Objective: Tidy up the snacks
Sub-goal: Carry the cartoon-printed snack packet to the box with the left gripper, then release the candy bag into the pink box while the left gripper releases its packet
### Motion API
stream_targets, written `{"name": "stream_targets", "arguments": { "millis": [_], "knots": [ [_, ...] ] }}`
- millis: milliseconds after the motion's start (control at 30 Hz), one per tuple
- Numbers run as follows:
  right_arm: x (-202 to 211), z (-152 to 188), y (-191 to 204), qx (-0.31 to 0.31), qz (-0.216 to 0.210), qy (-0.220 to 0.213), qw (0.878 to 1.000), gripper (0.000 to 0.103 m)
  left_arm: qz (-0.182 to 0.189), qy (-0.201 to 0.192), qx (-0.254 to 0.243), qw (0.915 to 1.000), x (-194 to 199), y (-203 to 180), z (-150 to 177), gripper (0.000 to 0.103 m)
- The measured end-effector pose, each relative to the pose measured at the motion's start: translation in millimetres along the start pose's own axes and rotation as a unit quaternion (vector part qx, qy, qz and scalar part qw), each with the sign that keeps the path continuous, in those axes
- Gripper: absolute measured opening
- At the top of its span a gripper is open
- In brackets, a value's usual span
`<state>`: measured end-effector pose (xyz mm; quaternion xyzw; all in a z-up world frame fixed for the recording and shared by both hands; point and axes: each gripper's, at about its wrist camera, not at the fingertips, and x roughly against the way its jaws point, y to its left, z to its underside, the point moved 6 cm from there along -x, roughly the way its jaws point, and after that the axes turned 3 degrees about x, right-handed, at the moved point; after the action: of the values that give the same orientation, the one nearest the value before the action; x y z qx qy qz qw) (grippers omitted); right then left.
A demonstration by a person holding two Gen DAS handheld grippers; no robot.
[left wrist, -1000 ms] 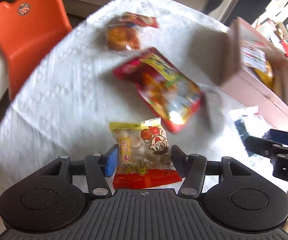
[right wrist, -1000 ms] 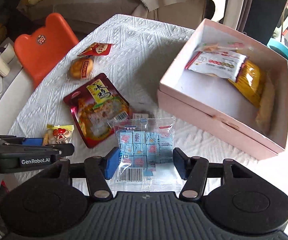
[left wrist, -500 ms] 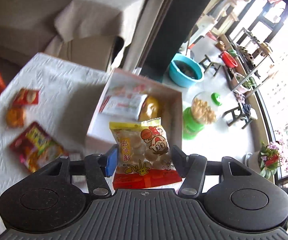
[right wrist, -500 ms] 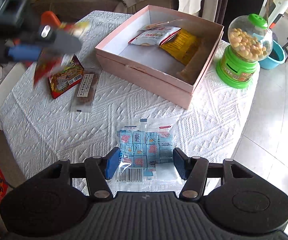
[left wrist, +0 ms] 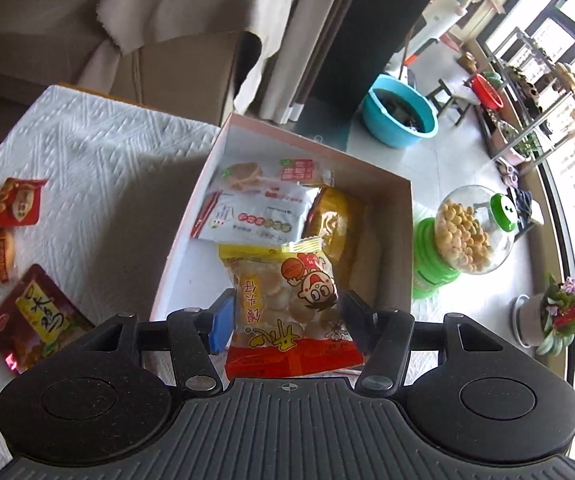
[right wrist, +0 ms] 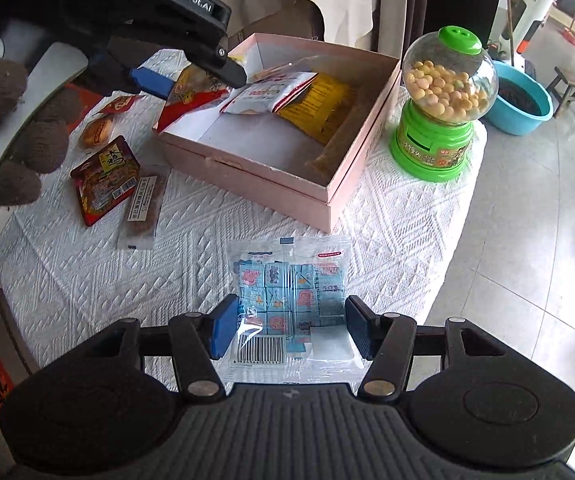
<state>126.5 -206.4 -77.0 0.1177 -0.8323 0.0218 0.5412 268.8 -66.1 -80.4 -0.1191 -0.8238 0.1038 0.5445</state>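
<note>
Left gripper [left wrist: 285,316], jaws closed on a yellow-and-red biscuit packet [left wrist: 287,304], carried above the near inner corner of the pink box [left wrist: 405,240]; the packet is not yet released. Right gripper [right wrist: 289,326], jaws closed on a clear packet of blue-wrapped sweets [right wrist: 291,292], held over the white tablecloth [right wrist: 87,280] short of the box.

Inside the box: a white pouch [left wrist: 255,220], a yellow bag [left wrist: 335,220] and a clear-wrapped pastry packet [left wrist: 243,172] (at least three items already stowed).

Still loose on the cloth, left of the box: a long clear strip packet [right wrist: 141,210], a red pouch [right wrist: 105,178], a round golden cake [right wrist: 95,130] and a small red sachet [right wrist: 119,104] farthest off.

Judged progress: roughly a third stowed, two packets in transit, four awaiting collection. The green candy dispenser [right wrist: 441,108] stands just beside the box; whether it belongs to the task cannot be told.
</note>
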Motion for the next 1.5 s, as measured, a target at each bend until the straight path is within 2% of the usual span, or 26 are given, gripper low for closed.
{"name": "stream_targets", "arguments": {
  "millis": [100,167,300,400,467,500,567,633,733,800,867,967,1033,1133,1200,1300,1500],
  "knots": [
    [1,-20,-2,-0.002,0.008,-0.022,1.000,0.058,0.013,-0.009,0.006,0.9999,-2,3,-8,0.063],
    [-1,-40,-1,0.003,0.016,-0.043,0.999,0.058,0.007,-0.010,0.004,0.9999,-9,7,-14,0.063],
    [-22,-81,3,0.018,0.045,-0.094,0.994,0.058,0.017,0.007,-0.003,0.9998,-26,13,-26,0.063],
    [-55,-99,6,0.037,0.070,-0.091,0.993,0.060,-0.025,0.030,-0.053,0.9978,-43,15,-25,0.061],
    [-68,-103,9,0.048,0.084,-0.089,0.991,0.060,0.008,0.036,-0.019,0.9991,-47,25,-24,0.061],
    [-69,-102,10,0.048,0.093,-0.094,0.990,0.060,0.011,0.035,-0.010,0.9993,-48,29,-24,0.059],
    [-67,-100,12,0.036,0.087,-0.101,0.990,0.061,0.052,0.031,0.020,0.9980,-47,39,-26,0.062],
    [-67,-97,14,0.019,0.083,-0.101,0.991,0.065,0.036,0.013,0.016,0.9991,-41,48,-30,0.058],
    [-70,-96,19,0.009,0.086,-0.094,0.992,0.068,0.067,-0.028,0.019,0.9972,-19,60,-32,0.056],
    [-76,-98,23,-0.007,0.062,-0.077,0.995,0.069,0.051,-0.049,0.030,0.9970,-2,79,-29,0.056],
    [-81,-100,24,-0.038,0.036,-0.072,0.996,0.069,0.031,-0.053,0.068,0.9958,9,109,-21,0.056],
    [-93,-107,27,-0.065,0.016,-0.057,0.996,0.069,0.016,-0.051,0.148,0.9875,22,163,-6,0.056],
    [-107,-110,31,-0.071,0.014,-0.044,0.996,0.069,0.003,-0.045,0.171,0.9842,28,190,5,0.056],
    [-125,-117,33,-0.080,0.018,-0.025,0.996,0.069,-0.024,-0.035,0.173,0.9840,36,224,21,0.056],
    [-127,-125,33,-0.081,0.046,-0.026,0.995,0.069,-0.038,-0.027,0.161,0.9859,37,239,28,0.056],
    [-116,-135,40,-0.069,0.080,-0.038,0.994,0.069,-0.029,-0.019,0.162,0.9861,34,255,30,0.055],
    [-84,-144,89,-0.006,0.084,-0.084,0.993,0.069,-0.023,-0.048,0.167,0.9846,32,269,2,0.056]
  ]
}}
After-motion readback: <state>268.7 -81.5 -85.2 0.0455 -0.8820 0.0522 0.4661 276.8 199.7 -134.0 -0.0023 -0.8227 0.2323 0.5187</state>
